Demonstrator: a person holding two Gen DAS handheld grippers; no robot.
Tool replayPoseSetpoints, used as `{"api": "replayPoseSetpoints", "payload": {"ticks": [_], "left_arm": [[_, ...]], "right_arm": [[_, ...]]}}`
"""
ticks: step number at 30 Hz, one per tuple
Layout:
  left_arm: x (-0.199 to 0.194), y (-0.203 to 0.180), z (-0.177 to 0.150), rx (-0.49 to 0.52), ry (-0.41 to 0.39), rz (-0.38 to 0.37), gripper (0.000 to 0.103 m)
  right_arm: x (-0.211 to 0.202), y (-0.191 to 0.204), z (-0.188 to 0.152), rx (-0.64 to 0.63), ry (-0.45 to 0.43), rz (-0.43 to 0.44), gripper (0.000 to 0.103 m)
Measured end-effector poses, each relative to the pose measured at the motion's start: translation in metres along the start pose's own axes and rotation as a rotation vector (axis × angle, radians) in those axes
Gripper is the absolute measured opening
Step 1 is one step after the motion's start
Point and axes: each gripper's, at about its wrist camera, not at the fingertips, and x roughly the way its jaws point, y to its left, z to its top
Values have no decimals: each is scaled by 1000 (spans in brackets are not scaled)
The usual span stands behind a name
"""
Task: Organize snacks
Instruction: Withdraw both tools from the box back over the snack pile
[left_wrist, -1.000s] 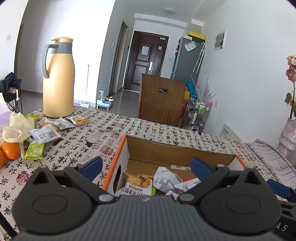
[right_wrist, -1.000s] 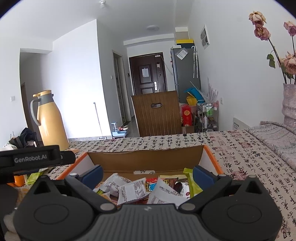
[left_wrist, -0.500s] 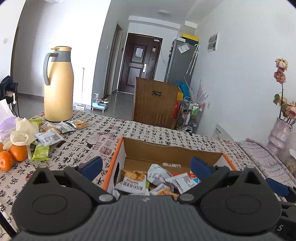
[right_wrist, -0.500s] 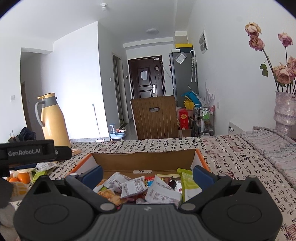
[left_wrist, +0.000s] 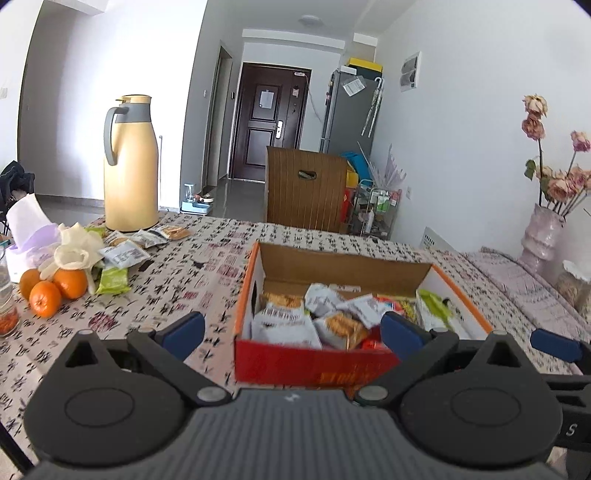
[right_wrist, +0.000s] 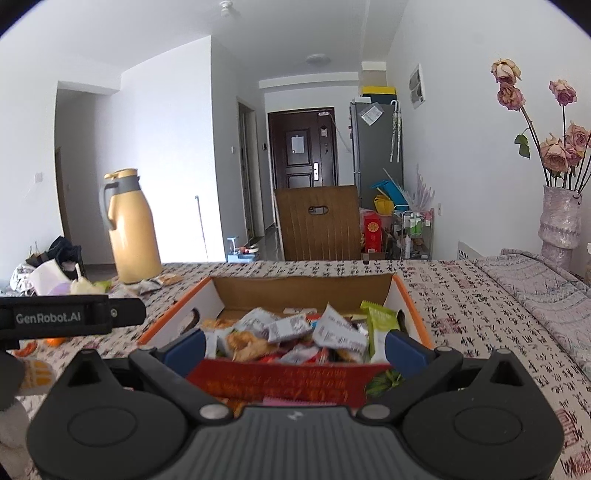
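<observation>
An open cardboard box (left_wrist: 314, 363) with a red front and orange rim sits on the patterned tablecloth, filled with several snack packets (left_wrist: 332, 314). My left gripper (left_wrist: 291, 330) hovers open in front of the box, holding nothing. In the right wrist view the same box (right_wrist: 277, 380) lies just ahead, its packets (right_wrist: 306, 332) piled high. My right gripper (right_wrist: 293, 345) is open and empty, with its blue pads either side of the box's near wall. More loose snack packets (left_wrist: 125, 254) lie at the far left by the flask.
A tall yellow flask (left_wrist: 129, 166) stands at the far left of the table. Oranges (left_wrist: 51, 288), a tissue box (left_wrist: 26, 236) and a crumpled white wrapper lie left. A vase of dried roses (left_wrist: 543, 236) stands at the right. A wooden chair back (left_wrist: 306, 192) rises behind the table.
Both grippers have pulled back and risen from the box, so its red front wall now shows. Both stayed open and empty.
</observation>
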Motion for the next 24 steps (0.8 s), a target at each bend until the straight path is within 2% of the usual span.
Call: {"api": "replayPoseSetpoints", "payload": {"ticks": [16,24], "left_arm": [[-30,30,-64,40,100,-31,103],[-33,51,-87,4,162,-20,103]], "right_arm": [[-31,28,-61,-50,133,43,103],[-35,29,-85,-45,208,43,103]]}}
